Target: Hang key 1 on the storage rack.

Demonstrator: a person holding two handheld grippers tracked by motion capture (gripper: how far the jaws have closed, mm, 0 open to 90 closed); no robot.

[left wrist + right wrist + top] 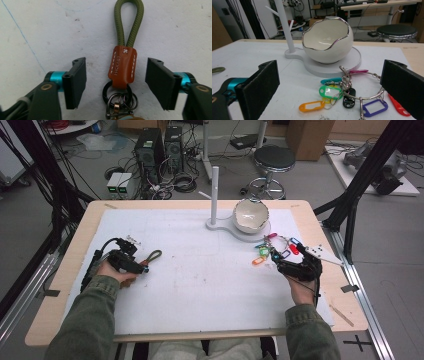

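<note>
Left gripper (116,82): jaws partly apart, astride the olive cord keychain (124,66) near the tabletop's (200,285) left edge, pads clear of its leather tab. Right gripper (329,92): jaws wide, nothing held, before the ring of coloured key tags (347,96) near the right edge, beside the egg-shaped bowl (325,41).

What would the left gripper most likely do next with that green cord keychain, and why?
Probably close a little more on the brown leather tab. In the left gripper view, the left gripper straddles the keychain, which lies flat on the white table cover, with a clear gap on each side of the tab. The pads are not touching it yet, so closing further should grip it before any lift.
</note>
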